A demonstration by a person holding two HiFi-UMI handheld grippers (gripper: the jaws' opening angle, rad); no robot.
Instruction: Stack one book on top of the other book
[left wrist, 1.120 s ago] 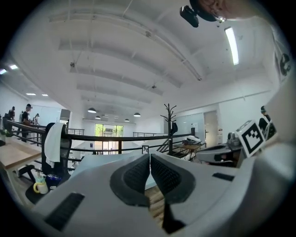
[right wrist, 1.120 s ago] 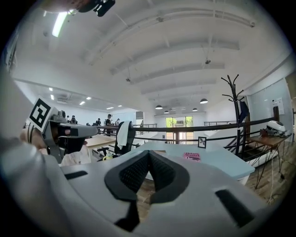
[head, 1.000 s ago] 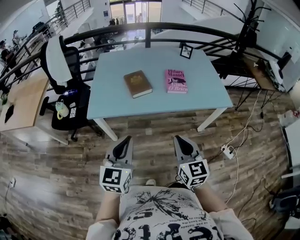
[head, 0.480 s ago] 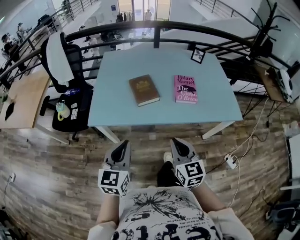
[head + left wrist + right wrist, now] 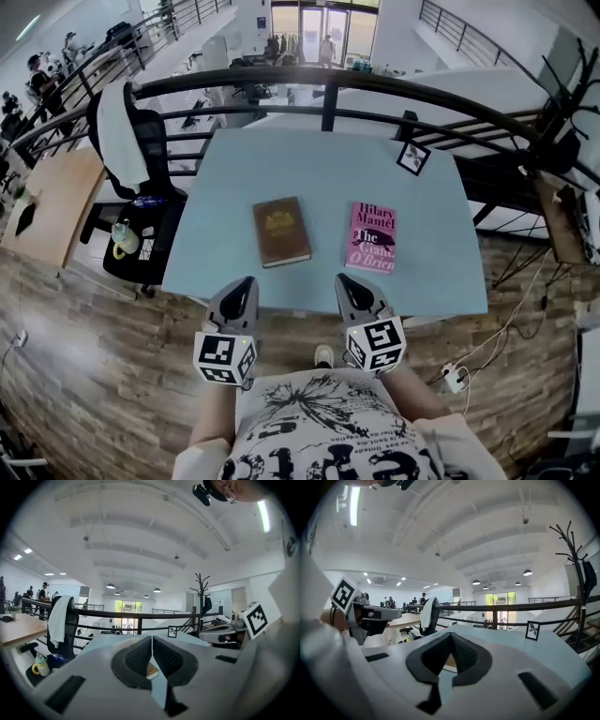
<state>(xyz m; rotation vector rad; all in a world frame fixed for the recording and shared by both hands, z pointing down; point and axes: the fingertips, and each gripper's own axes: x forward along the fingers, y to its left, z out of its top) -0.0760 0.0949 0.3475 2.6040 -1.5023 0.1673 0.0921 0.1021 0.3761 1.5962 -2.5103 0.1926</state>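
Observation:
Two books lie flat and apart on the light blue table [image 5: 309, 159]: a brown one [image 5: 280, 231] at left and a pink one [image 5: 372, 237] at right. My left gripper [image 5: 240, 286] is shut and empty at the table's near edge, just short of the brown book. Beside it my right gripper [image 5: 352, 283] is also shut and empty, below the pink book. In the left gripper view a corner of the brown book [image 5: 150, 670] shows beneath the closed jaws of the left gripper [image 5: 152, 638]. The right gripper [image 5: 451, 635] has its jaws closed too, a strip of brown book [image 5: 450, 662] behind them.
A small framed picture [image 5: 413, 157] stands at the table's far right corner. A black railing [image 5: 328, 84] runs behind the table. A black office chair with a white cloth [image 5: 131, 141] stands left of it, beside a wooden desk [image 5: 52, 202]. A power strip [image 5: 455, 378] lies on the wooden floor.
Both grippers, still shut, have come forward side by side from over the wooden floor to the table's near edge. The table and books now appear much closer.

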